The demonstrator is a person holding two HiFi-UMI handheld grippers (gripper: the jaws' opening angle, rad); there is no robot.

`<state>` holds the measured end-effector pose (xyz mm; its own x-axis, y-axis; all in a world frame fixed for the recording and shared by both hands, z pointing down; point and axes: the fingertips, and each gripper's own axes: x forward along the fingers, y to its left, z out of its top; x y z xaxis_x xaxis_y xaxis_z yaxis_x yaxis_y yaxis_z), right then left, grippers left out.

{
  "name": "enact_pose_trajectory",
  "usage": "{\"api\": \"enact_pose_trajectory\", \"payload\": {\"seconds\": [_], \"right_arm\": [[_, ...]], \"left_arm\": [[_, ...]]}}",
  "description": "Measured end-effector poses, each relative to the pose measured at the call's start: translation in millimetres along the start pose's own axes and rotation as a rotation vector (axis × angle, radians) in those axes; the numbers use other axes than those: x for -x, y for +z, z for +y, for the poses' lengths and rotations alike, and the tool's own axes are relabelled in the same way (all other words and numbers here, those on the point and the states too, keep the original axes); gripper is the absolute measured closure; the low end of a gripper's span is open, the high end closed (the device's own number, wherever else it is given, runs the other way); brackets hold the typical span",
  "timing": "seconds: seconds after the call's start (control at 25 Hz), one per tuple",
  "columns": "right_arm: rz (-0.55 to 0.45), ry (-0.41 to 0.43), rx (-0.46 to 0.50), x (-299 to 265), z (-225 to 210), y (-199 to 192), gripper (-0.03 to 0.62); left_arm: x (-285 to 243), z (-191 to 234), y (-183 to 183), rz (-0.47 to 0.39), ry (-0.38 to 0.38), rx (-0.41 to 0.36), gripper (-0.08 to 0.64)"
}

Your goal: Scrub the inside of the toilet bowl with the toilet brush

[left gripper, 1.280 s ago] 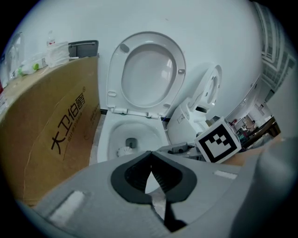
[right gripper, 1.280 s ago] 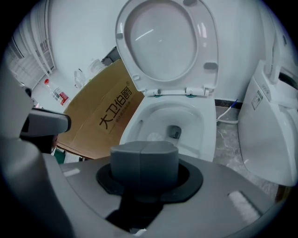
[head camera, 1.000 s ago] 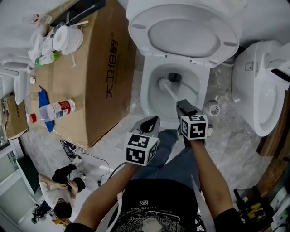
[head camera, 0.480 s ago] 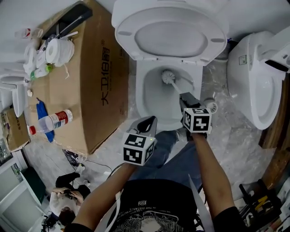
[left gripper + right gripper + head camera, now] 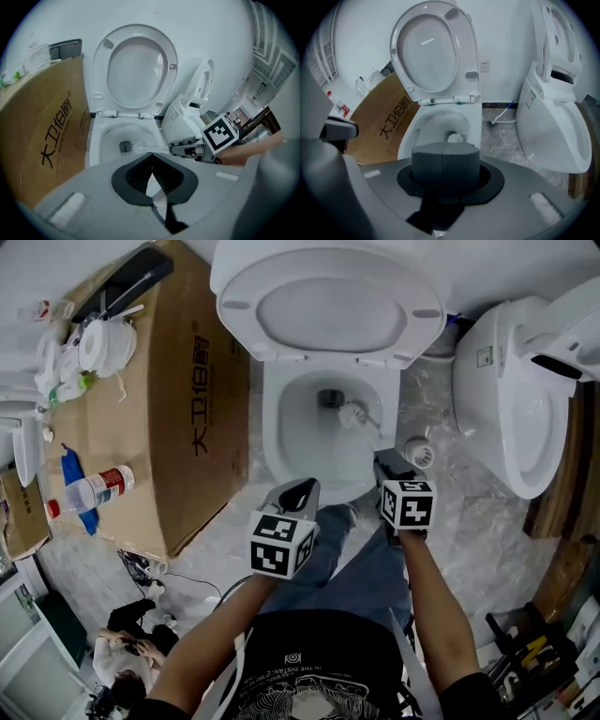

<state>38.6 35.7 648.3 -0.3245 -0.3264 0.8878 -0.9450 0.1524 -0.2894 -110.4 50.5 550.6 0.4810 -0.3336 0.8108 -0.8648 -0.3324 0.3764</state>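
The right gripper [image 5: 386,461] has its jaws closed together, and the handle of the toilet brush [image 5: 352,413] runs straight into them, so it is judged clamped on that handle. The left gripper [image 5: 302,491] is closed on nothing and hangs in front of the bowl rim, apart from the work.

The brush head sits inside the toilet bowl [image 5: 277,427], against the right inner wall just beside the dark drain opening [image 5: 330,397].

Procedure for this step:
- Press the bristles firmly onto the porcelain and sweep around the wall, not only at the drain.
- Work up under the rim, then down into the outlet.
- Hold the handle at a steady angle; a thin handle in closed jaws is likely to twist under side load.
- Lift slowly to limit splashing.

The porcelain is smooth and probably wet, so the head will slide easily.

The seat and lid [image 5: 328,301] stand raised. A large cardboard box [image 5: 178,409] stands close on the left, a second toilet [image 5: 506,409] on the right. A small round white cup [image 5: 419,453], possibly the brush stand, rests on the marbled floor [image 5: 469,531].
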Motion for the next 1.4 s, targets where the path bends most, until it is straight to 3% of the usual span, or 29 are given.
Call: {"api": "enact_pose_trajectory", "payload": {"seconds": [0.4,0.76,1.04,1.4], "right_arm": [[0.091,0.069,0.028,15.5,27.8,-57.3,0.439],[0.086,0.137,0.088,-12.0,70.3,-44.2,0.439],[0.053,0.084,0.045,-27.3,62.5,-23.0,0.439],[0.047,0.029,-0.029,-61.4,40.4,-19.3,0.439]], "left_arm": [[-4.1,-4.8,2.8,-0.025,0.004,0.036,0.565],[10.0,13.4,-2.8,-0.031,0.043,0.058,0.565],[16.0,26.7,-14.2,-0.016,0.060,0.072,0.565],[10.1,24.2,-12.2,0.019,0.040,0.019,0.565]]}}
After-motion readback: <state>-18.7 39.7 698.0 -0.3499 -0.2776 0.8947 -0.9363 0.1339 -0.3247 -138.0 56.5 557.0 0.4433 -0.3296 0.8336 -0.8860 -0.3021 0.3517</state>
